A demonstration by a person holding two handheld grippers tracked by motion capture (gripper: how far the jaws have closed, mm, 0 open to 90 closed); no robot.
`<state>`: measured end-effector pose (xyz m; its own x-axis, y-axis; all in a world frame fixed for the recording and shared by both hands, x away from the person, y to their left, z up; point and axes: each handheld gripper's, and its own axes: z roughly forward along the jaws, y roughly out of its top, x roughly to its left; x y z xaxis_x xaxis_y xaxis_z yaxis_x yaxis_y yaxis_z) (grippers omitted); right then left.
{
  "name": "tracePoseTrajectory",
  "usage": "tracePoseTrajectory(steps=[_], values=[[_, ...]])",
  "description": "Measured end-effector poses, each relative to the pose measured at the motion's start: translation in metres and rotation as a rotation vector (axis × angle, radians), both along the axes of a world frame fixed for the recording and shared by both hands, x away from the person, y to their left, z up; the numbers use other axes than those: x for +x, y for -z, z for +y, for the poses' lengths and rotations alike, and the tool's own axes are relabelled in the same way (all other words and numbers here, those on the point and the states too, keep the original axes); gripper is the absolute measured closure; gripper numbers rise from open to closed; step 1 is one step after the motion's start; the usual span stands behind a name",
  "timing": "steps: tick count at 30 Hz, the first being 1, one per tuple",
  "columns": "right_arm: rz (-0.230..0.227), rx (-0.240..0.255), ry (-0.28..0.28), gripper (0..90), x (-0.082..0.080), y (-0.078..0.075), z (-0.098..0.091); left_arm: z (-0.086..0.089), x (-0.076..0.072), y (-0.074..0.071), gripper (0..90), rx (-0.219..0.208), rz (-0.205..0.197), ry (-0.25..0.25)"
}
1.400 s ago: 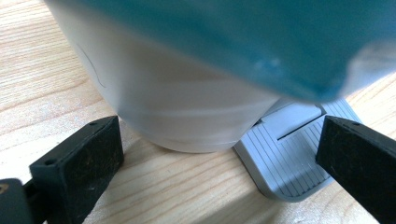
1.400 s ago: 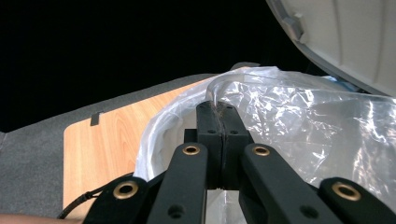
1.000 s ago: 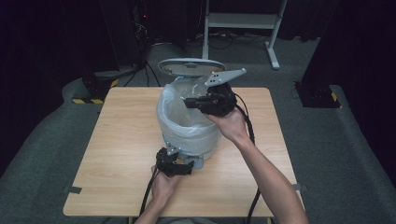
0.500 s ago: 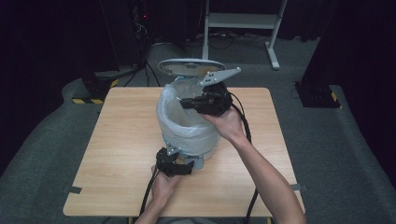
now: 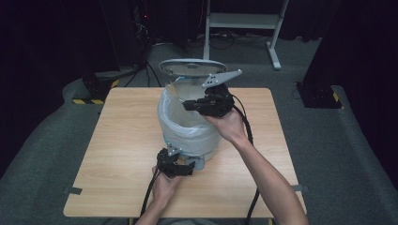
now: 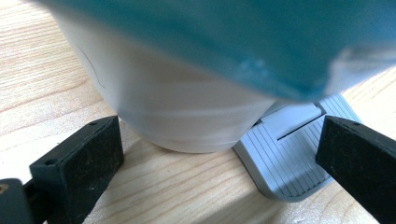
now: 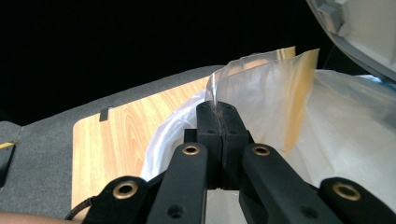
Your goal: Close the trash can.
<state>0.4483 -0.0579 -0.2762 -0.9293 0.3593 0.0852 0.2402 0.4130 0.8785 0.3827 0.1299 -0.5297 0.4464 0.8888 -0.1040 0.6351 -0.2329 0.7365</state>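
Plastic liner [image 7: 275, 98] edge pinched (right claw [image 7: 217, 109]).

I count one bin [image 5: 187, 136] on one table [image 5: 122, 154] — one bag [image 5: 185, 115] in it, one lid [image 5: 190, 68] up, one pedal [image 6: 289, 158] — and my two grippers: left [image 5: 180, 168], right [image 5: 187, 105].

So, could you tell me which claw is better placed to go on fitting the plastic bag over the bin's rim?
The right claw: it is shut on the bag's edge at the bin's rim. The left claw stands open, low at the bin's base beside the pedal.
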Motion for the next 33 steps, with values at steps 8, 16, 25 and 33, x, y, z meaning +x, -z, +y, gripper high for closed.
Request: tracePoseTrajectory(steps=[8, 16, 25, 33], values=[[-0.007, -0.010, 0.038, 89.5, 0.001, 0.001, -0.009, 0.000, 0.000, 0.000, 0.8, -0.001, 0.004, 0.001], [-0.011, -0.013, 0.073, 89.3, 0.002, 0.002, -0.017, 0.000, 0.000, 0.000, 0.8, -0.002, 0.004, 0.001], [0.004, -0.020, 0.153, 69.2, 0.006, 0.003, -0.027, 0.000, 0.000, 0.000, 0.8, -0.002, 0.003, -0.001], [-0.013, -0.013, 0.209, 53.0, 0.004, 0.006, -0.032, 0.000, 0.000, 0.000, 0.8, -0.002, 0.003, -0.001]])
